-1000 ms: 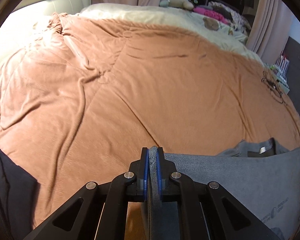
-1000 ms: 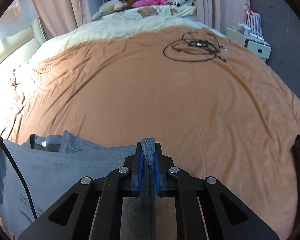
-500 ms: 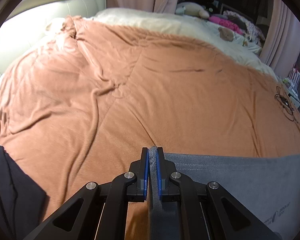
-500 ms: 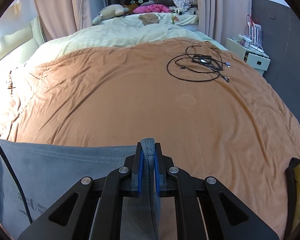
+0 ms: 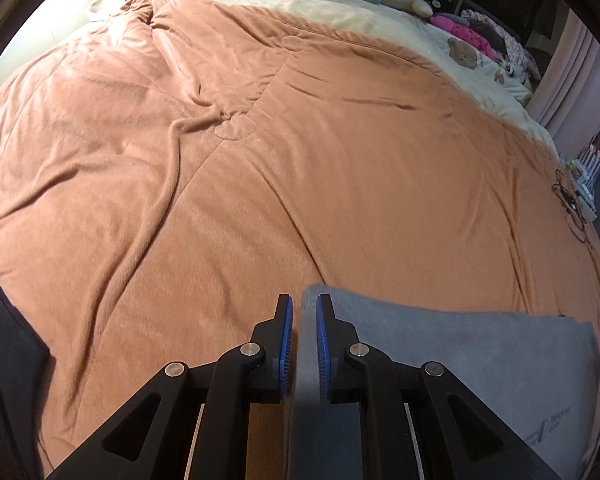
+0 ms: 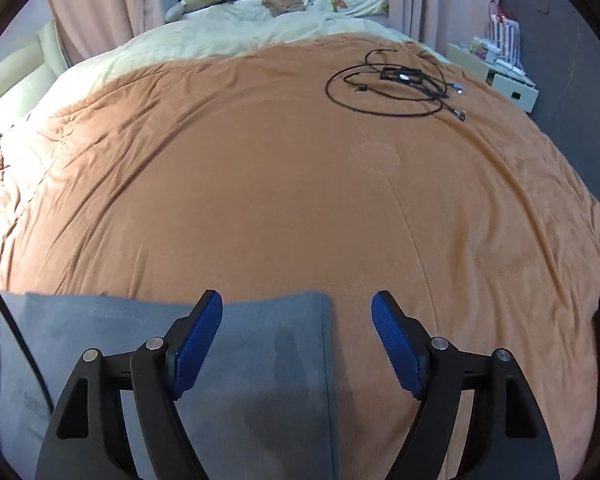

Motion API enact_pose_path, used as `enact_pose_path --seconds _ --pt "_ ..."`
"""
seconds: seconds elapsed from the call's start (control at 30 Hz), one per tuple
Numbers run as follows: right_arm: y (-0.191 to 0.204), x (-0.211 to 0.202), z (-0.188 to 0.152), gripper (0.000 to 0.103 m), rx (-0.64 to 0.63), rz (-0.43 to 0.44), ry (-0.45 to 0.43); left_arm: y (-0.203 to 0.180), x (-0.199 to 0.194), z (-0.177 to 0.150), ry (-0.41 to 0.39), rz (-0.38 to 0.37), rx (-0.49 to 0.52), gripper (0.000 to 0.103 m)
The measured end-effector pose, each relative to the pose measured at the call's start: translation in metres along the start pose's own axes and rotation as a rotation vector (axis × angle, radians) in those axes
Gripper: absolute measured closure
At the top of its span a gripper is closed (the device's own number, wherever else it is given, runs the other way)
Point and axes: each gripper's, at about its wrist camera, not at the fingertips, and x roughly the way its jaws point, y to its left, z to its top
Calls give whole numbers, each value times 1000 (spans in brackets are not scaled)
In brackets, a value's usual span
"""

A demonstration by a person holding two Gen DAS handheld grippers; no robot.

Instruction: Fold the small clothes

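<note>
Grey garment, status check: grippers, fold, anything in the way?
Left gripper opening, cloth edge between its pads. Right gripper opening wide, pads clear. Grey garment folded flat on orange blanket. Black cables far off, no obstruction.

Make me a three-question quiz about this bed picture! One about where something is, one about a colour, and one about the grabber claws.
1. Where do the black cables lie?
A. on the orange blanket
B. on the floor
C. on the grey cloth

2. What colour is the folded cloth near the grippers?
A. pink
B. grey
C. green

3. How does the right gripper stand?
A. clamped on the cloth
B. gripping a cable
C. jaws apart, gripping nothing

Answers:
1 A, they are coiled on the orange blanket, far from the cloth.
2 B, it is plain grey.
3 C, the blue pads are opening wide above the cloth's corner.
</note>
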Motion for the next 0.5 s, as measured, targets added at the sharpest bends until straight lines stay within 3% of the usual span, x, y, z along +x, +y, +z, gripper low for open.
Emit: enact_pose_path --seconds 0.13,0.37,0.5 --pt "2 -32 -17 27 -54 39 -8 -6 -14 -16 18 10 39 90" --pt "22 -74 -51 27 -159 118 28 -19 -55 -53 24 -76 25 90" --pt "25 -97 -68 27 -197 140 44 -30 -79 -71 12 -84 41 90"
